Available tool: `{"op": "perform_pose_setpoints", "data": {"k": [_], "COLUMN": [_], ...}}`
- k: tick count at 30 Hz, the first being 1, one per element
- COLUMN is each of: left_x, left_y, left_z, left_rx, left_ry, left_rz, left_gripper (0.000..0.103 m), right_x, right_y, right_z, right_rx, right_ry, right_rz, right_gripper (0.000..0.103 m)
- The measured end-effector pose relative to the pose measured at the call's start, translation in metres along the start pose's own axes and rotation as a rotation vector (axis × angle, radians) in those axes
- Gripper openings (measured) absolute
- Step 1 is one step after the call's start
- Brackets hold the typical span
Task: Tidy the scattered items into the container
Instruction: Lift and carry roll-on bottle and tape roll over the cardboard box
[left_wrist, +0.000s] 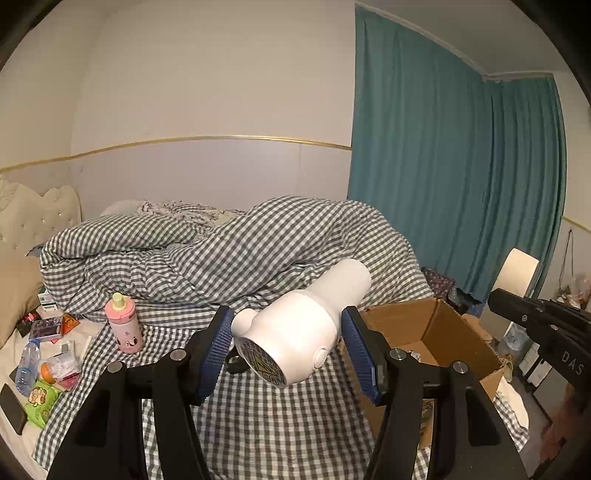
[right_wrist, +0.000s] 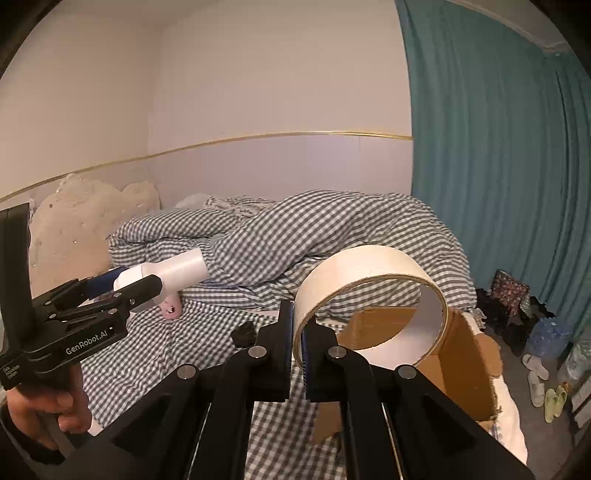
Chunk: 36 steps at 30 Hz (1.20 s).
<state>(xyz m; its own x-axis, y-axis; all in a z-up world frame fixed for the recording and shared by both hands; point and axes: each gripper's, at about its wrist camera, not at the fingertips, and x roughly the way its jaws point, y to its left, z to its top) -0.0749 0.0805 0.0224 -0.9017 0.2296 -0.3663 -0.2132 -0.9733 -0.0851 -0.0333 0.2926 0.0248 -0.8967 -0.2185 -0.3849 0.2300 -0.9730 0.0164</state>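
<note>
Left wrist view: a white plastic handheld device shaped like a small hair dryer (left_wrist: 295, 332) is clamped between the blue-padded fingers of the left gripper (left_wrist: 288, 350), held in the air above the grey-and-white checked bedsheet (left_wrist: 258, 424). Just to its right sits an open brown cardboard box (left_wrist: 443, 332) on the bed. The right gripper (right_wrist: 297, 354) has its fingers pressed together on the edge of a wide cream roll of tape (right_wrist: 369, 291), lifted in front of the box. A pink baby bottle (left_wrist: 123, 325) and scattered packets (left_wrist: 48, 369) lie at the bed's left side.
</note>
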Motion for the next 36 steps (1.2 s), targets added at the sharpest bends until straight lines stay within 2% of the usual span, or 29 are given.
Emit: {"op": "perform_pose_setpoints", "data": {"k": [13, 25, 30, 36], "left_x": [0.012, 0.043, 0.062, 0.089], "left_y": [-0.044, -0.112, -0.144, -0.170], "left_z": [0.003, 0.010, 0.002, -0.008], "left_rx": [0.046, 0.087, 0.127, 0.157], "left_ry": [0.024, 0.040, 0.081, 0.138], "left_rz": [-0.080, -0.184, -0.229, -0.250], "left_gripper": [0.061, 0.061, 0.061, 0.061], "right_x": [-0.019, -0.044, -0.043, -0.031], "right_y": [-0.050, -0.110, -0.134, -0.155], "right_z": [-0.005, -0.009, -0.018, -0.031], "right_rx": [0.043, 0.073, 0.100, 0.124], "right_ry": [-0.003, 0.007, 0.025, 0.064], "right_rz": [-0.089, -0.204, -0.221, -0.216], "right_gripper": [0.004, 0.004, 0.005, 0.005]}}
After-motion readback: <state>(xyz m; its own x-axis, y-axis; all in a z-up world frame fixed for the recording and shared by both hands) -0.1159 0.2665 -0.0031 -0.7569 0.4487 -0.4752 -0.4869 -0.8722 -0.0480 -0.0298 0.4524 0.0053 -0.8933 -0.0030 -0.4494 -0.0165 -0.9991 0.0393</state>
